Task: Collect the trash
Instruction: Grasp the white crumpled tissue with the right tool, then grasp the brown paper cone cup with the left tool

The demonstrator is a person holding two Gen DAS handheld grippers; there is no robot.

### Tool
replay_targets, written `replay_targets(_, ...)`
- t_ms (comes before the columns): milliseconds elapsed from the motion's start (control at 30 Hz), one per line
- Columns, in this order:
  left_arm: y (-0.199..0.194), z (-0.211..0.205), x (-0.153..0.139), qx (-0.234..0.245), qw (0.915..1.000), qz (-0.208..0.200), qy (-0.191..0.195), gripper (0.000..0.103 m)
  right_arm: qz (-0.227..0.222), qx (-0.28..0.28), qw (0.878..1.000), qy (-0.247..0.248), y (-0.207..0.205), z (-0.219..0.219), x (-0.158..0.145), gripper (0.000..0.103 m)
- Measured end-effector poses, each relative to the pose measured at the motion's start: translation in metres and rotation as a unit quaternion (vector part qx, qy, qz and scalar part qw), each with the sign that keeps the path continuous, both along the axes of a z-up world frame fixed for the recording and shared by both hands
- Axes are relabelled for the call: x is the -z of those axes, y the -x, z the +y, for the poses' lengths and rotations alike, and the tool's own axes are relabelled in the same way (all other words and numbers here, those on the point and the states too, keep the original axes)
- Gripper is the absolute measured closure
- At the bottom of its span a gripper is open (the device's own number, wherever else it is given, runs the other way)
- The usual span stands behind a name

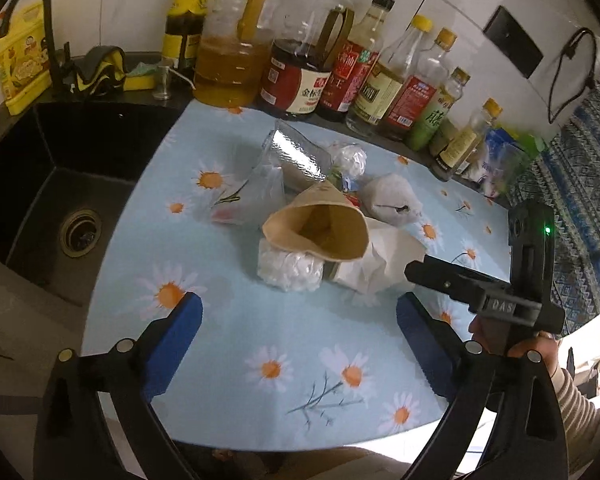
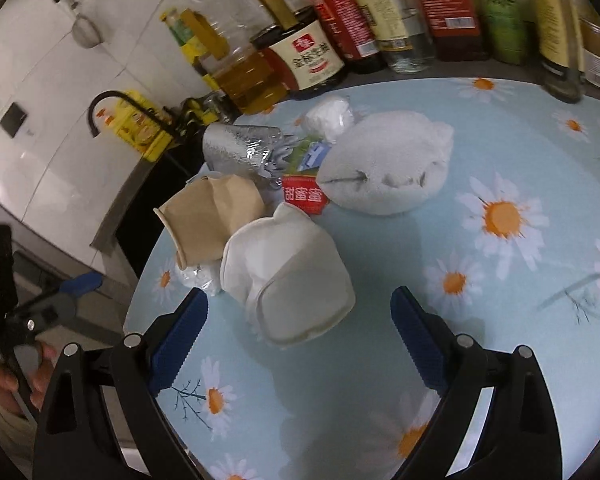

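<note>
A heap of trash lies in the middle of the daisy-print mat (image 1: pixel 300 360). In it are a brown paper cup (image 1: pixel 320 228) on its side, a silver foil cup (image 1: pixel 296 156), crumpled clear plastic (image 1: pixel 290 270), a squashed white paper cup (image 1: pixel 380 264) and a white wad (image 1: pixel 392 200). My left gripper (image 1: pixel 298 304) hangs open just short of the heap with nothing between its fingers. My right gripper (image 2: pixel 300 300) is open, and the squashed white cup (image 2: pixel 288 280) lies between its blue pads (image 2: pixel 180 332) without touching them. A red wrapper (image 2: pixel 304 196) sits behind that cup.
A black sink (image 1: pixel 60 184) with a black faucet (image 1: pixel 40 20) drops off left of the mat. A row of oil and sauce bottles (image 1: pixel 300 72) lines the back wall. A person's hand (image 1: pixel 496 336) holds the right gripper's handle at the mat's right edge.
</note>
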State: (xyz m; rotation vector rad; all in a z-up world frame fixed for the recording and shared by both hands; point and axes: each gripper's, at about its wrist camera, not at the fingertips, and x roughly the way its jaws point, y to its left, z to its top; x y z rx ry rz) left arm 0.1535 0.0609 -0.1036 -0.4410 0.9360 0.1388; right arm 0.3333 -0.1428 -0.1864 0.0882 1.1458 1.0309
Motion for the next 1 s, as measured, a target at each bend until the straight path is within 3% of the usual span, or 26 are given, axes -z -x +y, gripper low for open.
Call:
replay_targets(233, -0.038, -0.009, 0.013, 0.007, 0.9996, 0.024, -0.015, 0.008, 0.001, -0.040, 0.999, -0.011, -0.011, 0.008, 0.012, 0.014)
replay_targets(333, -0.049, -0.005, 0.019, 0.002, 0.9994, 0.033, -0.012, 0.008, 0.000, -0.064, 0.998, -0.011, -0.011, 0.014, 0.014, 0.042)
replay_targets(367, -0.053, -0.003, 0.021, 0.000, 0.9993, 0.035, -0.012, 0.008, 0.000, -0.070, 0.997, -0.013, -0.010, 0.015, 0.015, 0.043)
replay_targets(567, -0.067, 0.000, 0.026, 0.007, 0.9990, 0.043, -0.009, 0.008, -0.012, -0.082, 0.996, -0.019, -0.008, 0.010, 0.011, 0.044)
replay_targets(1000, -0.080, -0.007, 0.033, 0.019, 0.9985, 0.050, 0.012, 0.007, -0.010, -0.056, 0.998, -0.030, -0.013, -0.023, 0.004, 0.044)
